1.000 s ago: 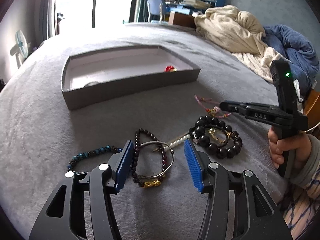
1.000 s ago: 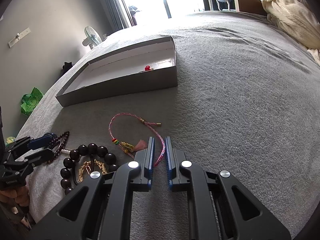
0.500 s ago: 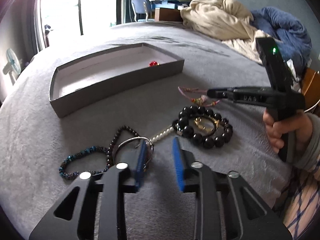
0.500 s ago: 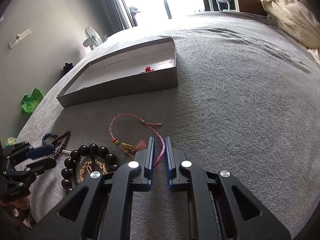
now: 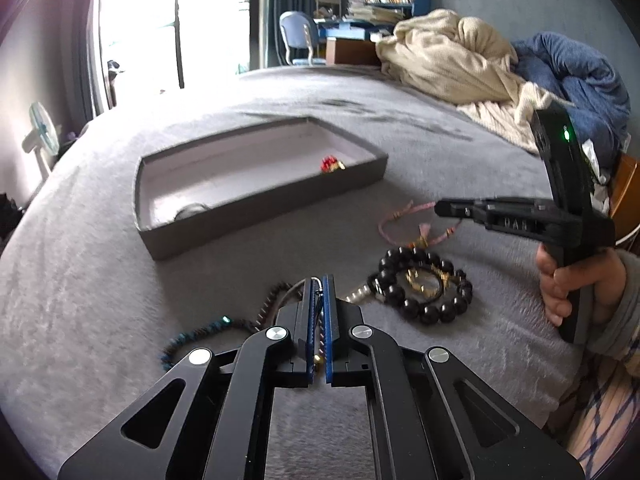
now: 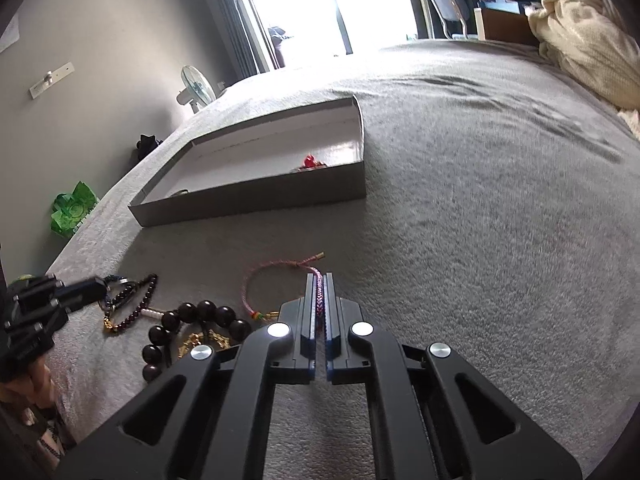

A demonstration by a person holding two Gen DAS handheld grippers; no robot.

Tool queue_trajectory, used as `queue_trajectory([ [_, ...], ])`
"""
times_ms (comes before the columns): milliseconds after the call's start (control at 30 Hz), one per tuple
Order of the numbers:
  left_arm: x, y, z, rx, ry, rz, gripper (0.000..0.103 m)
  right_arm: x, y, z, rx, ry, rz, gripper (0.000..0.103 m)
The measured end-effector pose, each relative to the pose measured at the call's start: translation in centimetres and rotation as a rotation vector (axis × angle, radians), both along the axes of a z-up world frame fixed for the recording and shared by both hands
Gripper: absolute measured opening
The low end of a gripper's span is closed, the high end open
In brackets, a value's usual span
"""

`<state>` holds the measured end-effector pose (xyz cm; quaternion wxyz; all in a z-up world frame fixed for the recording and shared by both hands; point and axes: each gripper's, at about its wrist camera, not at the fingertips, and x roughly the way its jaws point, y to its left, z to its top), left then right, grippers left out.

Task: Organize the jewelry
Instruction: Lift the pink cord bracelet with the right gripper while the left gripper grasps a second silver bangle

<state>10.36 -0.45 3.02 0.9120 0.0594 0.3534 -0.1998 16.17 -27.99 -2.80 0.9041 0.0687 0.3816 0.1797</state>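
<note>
We are pinching the silver bangle (image 5: 316, 282) between the left gripper (image 5: 318, 280) pads and the pink cord bracelet (image 6: 276, 270) in the right gripper (image 6: 319, 280), probably to carry both to the gray box (image 5: 256, 216) beyond. Both tools are reaching low and level over the bedspread (image 6: 500, 220).

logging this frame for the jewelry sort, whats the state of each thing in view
left gripper: jaws shut on the silver bangle
right gripper: jaws shut on the pink cord bracelet
grey box: open, red charm inside
black bead bracelet: lying loose on the bed
blue bead bracelet: lying loose on the bed
</note>
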Motion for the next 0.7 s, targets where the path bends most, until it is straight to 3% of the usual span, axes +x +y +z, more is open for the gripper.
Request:
queue_trajectory([
  [400, 1.2, 1.4, 3.5, -0.014, -0.069, 0.023, 0.004, 0.6, 0.7, 3.9, 0.004, -0.079, 0.017, 0.003],
  [600, 1.0, 0.9, 3.2, -0.011, -0.039, -0.018, 0.005, 1.0, 0.9, 5.1, 0.004, -0.1, 0.019, 0.003],
  [667, 0.7, 0.6, 2.4, -0.013, -0.013, -0.025, 0.017, 1.0, 0.9, 5.0, 0.002, -0.096, 0.021, 0.003],
  [700, 0.7, 0.5, 2.0, -0.012, -0.006, -0.022, 0.03, 1.0, 0.9, 4.9, 0.003, -0.094, 0.021, 0.003],
])
